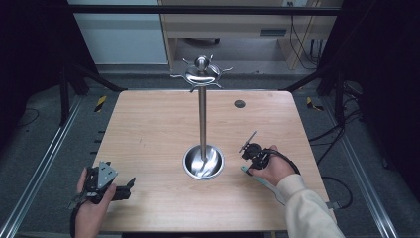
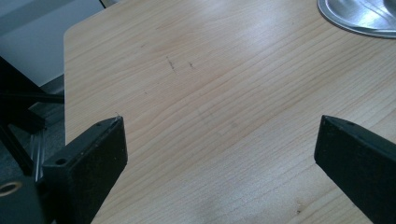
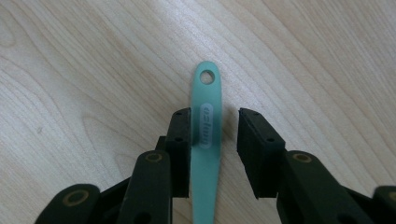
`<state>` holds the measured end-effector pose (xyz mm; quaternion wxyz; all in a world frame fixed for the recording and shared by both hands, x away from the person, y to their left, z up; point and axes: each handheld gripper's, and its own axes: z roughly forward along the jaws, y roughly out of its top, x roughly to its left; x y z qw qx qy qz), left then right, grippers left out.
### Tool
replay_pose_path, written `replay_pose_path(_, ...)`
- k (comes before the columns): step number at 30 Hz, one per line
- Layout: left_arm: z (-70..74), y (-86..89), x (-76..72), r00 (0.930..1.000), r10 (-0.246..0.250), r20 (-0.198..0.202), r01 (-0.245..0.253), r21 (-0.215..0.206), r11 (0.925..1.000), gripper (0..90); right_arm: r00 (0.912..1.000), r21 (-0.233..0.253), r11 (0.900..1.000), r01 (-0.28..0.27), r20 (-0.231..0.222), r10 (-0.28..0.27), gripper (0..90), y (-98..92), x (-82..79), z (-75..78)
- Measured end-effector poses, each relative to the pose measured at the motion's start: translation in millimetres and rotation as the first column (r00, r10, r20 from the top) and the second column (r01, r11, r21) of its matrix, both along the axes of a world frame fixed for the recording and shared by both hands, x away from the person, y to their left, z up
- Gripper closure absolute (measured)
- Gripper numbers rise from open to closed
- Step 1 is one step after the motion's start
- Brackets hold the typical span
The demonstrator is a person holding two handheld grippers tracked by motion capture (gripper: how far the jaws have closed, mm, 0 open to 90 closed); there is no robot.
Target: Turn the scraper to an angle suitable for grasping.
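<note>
Teal handle [image 3: 207, 140] lies flat on the wooden table [image 1: 148, 129], near its right edge, and sits between the jaws of the right gripper [image 3: 215, 135]. Those jaws stand slightly apart: one touches the handle's side, the other leaves a narrow gap. A hole pierces the handle's rounded end; its other end runs out of the bottom of the right gripper view, and in the high view the right hand [image 1: 270, 168] covers most of it. Printing on the handle is too blurred to read. A steel stand [image 1: 202, 114], with a dish base and hooked top, rises at mid-table. Near the front left corner, the left gripper [image 2: 219, 154] hovers low with jaws wide apart over bare wood; open tabletop lies between it and the stand's base.
</note>
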<state>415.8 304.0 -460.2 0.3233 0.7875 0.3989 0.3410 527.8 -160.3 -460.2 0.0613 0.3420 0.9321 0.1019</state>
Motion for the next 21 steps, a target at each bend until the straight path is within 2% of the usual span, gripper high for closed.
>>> replay_pose_path(5,-0.2,0.0,0.1,1.0000,0.001,0.000,-0.001,0.001,1.0000,2.3,0.9995,-0.008,1.000,0.025,-0.020,-0.026,65.6,2.3,0.5,-1.5)
replay_pose_path(6,-0.2,0.0,0.1,1.0000,0.001,0.000,-0.001,0.001,1.0000,2.2,0.9999,-0.010,1.000,-0.005,-0.014,0.005,65.8,1.1,1.9,-2.7)
replay_pose_path(10,-0.4,0.1,0.3,1.0000,0.003,-0.001,-0.003,0.002,1.0000,2.2,0.9994,-0.015,1.000,0.012,-0.034,-0.012,66.9,3.0,1.5,-4.5)
replay_pose_path(14,-0.6,-0.2,0.3,1.0000,0.004,-0.002,-0.004,0.004,1.0000,2.3,0.9990,0.004,1.000,-0.004,-0.044,0.004,70.0,1.9,2.6,-6.8)
replay_pose_path(15,-0.5,0.0,0.2,1.0000,0.005,-0.002,-0.005,0.004,1.0000,2.2,0.9990,0.010,1.000,-0.008,-0.044,0.009,73.4,1.6,3.3,-6.7)
replay_pose_path(21,-0.6,0.8,0.3,1.0000,0.009,-0.003,-0.009,0.004,1.0000,2.2,0.9984,0.013,1.000,-0.020,-0.052,0.021,74.1,2.8,0.6,-4.1)
